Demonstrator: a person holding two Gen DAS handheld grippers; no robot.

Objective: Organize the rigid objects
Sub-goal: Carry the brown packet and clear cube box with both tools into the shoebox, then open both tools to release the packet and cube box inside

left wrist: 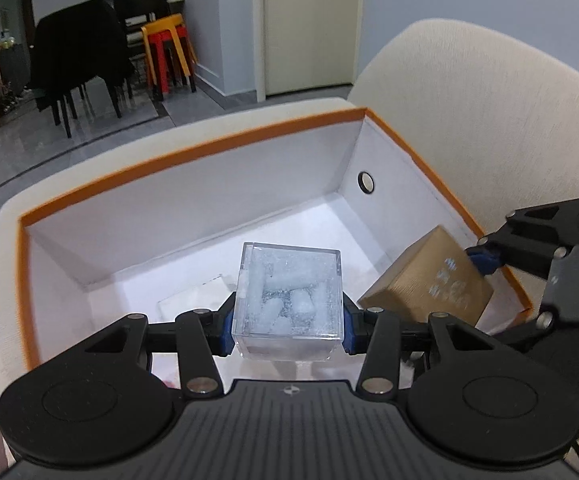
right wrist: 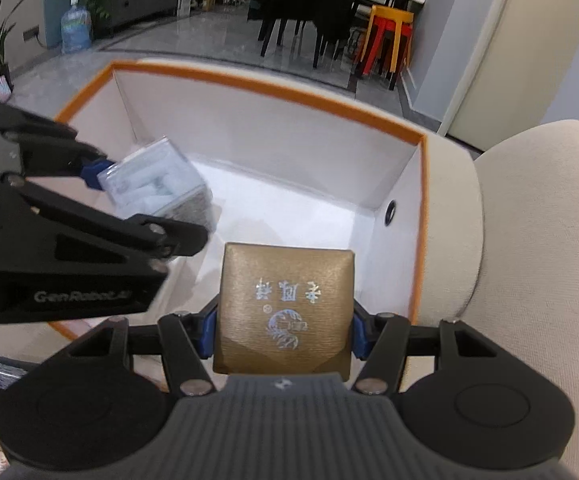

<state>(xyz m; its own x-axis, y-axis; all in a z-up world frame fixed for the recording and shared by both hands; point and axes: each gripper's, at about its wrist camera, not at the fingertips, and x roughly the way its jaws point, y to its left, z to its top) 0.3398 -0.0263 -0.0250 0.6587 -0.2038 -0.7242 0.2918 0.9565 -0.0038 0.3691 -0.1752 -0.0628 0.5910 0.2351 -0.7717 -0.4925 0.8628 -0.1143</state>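
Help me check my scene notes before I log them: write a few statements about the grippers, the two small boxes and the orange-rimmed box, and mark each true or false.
1. The left gripper grips a clear plastic box. True.
2. The right gripper is open and holds nothing. False: it grips the gold box.
3. Both small boxes are over the orange-rimmed box. True.
4. The orange-rimmed box has a lid on. False: it is open-topped.

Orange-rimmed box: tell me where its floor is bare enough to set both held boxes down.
Inside the orange-rimmed box, the white floor is bare along the far wall and toward the corner by the round hole. The near end is crowded: the left gripper holds the clear box, the right gripper the gold box.
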